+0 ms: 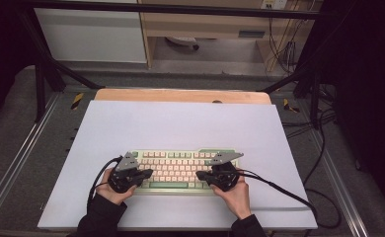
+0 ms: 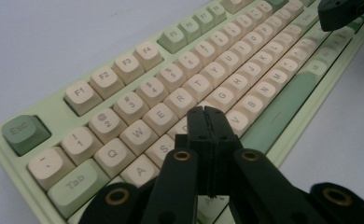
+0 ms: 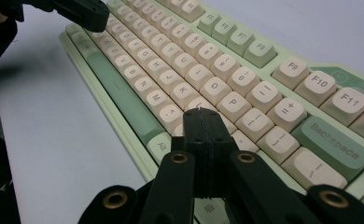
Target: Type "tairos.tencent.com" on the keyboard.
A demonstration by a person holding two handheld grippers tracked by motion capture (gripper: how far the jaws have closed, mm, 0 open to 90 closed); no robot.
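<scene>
Both closed with nothing between the jaws, the left gripper (image 1: 148, 173) and right gripper (image 1: 199, 175) hover over the green keyboard (image 1: 180, 168) on the white mat (image 1: 180, 123).

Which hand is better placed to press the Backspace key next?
The right one, I'd judge. Its shut gripper hovers over the keys near P, close to the Backspace key. The left gripper, also shut, sits over the letters near D and F at the keyboard's far end.
</scene>
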